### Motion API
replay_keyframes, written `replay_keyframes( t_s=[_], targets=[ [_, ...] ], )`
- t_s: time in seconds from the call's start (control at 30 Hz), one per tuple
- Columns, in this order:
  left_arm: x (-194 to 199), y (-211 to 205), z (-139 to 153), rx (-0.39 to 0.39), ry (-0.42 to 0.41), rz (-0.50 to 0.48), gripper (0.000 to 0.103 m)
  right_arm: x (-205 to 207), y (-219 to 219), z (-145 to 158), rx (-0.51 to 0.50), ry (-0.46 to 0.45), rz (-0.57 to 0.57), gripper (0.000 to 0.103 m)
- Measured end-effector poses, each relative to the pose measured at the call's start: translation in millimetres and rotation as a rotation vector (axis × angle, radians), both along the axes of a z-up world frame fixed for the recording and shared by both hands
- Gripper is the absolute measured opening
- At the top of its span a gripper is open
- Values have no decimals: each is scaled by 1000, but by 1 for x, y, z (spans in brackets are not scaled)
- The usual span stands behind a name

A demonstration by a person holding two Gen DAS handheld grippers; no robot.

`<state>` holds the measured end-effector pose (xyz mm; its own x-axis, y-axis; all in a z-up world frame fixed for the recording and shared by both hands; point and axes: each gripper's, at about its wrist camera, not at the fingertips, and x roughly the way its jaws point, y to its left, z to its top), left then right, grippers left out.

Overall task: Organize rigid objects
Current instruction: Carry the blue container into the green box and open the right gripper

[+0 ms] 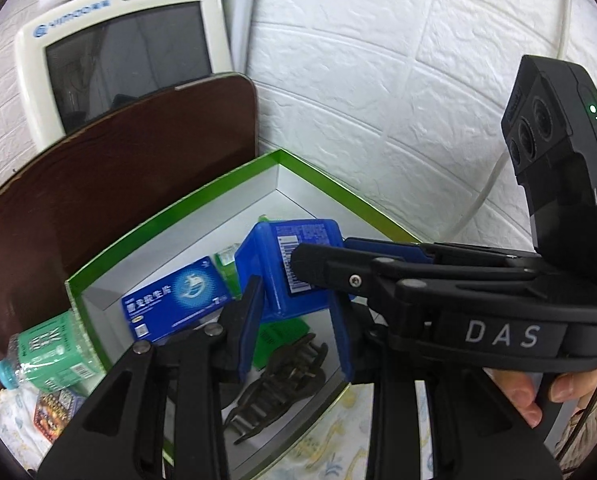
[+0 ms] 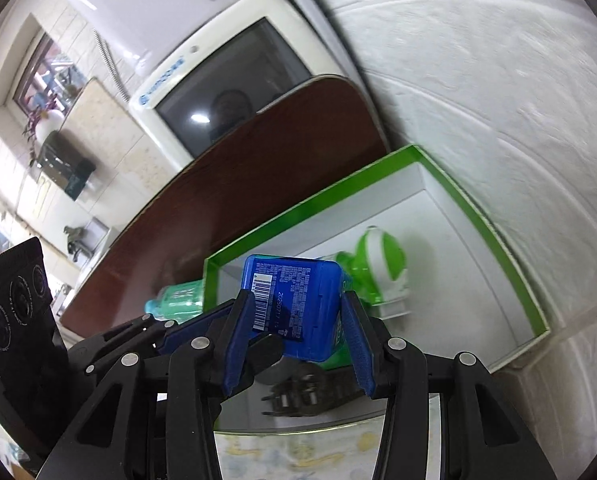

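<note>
Blue plastic box [image 1: 286, 268], judged light, stiff and slick, is clenched by both left tongs [image 1: 298, 316] and right tongs [image 2: 298, 340] at its flat sides, above the green-rimmed tray [image 1: 170, 216], whose hair claw [image 1: 282, 384] lies at 6 o'clock.

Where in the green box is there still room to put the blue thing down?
Bare white floor shows in the far corner of the green-rimmed box, behind the blue container, and along its right wall. The near side is crowded: the blue medicine carton, a green packet and the dark hair claw lie there.
</note>
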<state>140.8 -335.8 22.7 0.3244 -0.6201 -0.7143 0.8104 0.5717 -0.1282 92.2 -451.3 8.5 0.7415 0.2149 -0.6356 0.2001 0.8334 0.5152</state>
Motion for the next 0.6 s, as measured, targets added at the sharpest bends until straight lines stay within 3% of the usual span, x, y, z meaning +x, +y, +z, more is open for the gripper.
replay_keyframes(
  t_s=[0.43, 0.6],
  targets=[
    [-2, -31, -33, 56, 38, -40, 32, -6, -20, -25, -57, 79, -56, 47],
    [-11, -28, -38, 92, -10, -30, 35, -5, -14, -32, -62, 100, -51, 47]
  ],
)
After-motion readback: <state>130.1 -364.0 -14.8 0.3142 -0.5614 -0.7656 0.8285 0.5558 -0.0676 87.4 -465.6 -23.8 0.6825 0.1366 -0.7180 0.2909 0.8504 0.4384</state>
